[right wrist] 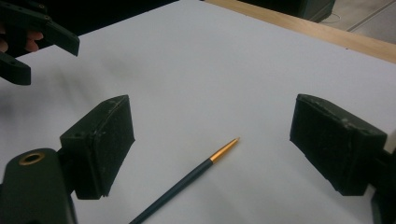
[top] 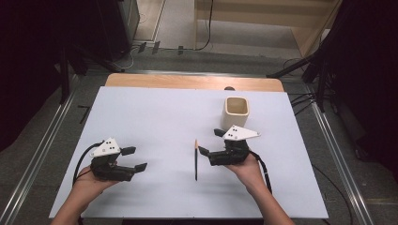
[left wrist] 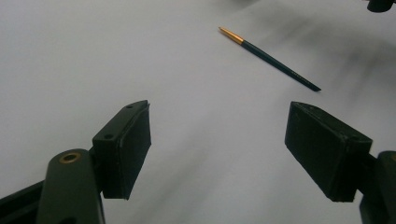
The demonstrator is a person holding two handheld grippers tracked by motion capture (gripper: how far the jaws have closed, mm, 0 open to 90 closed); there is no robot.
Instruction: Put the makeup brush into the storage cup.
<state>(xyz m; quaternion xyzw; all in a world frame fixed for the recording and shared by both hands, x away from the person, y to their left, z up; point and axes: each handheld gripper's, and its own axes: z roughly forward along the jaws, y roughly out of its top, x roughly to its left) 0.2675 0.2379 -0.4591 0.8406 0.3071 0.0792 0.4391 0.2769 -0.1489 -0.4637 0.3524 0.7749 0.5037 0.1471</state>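
A thin dark brush with a gold tip [top: 196,159] lies on the white table cover, gold end pointing away from me. My right gripper [top: 210,141] stands open just right of it, jaws pointing left. In the right gripper view the brush [right wrist: 187,179] lies low between the two jaws of the open gripper [right wrist: 212,121], not touched. My left gripper [top: 135,158] is open near the front left, well left of the brush. From the left gripper view the brush [left wrist: 268,58] lies far ahead of the empty gripper [left wrist: 218,133].
A cream square cup [top: 237,111] stands upright behind the right gripper. The white cover [top: 155,117] spans the table, with a wooden edge [top: 187,82] at the back. The left gripper [right wrist: 32,37] appears at the top left of the right gripper view.
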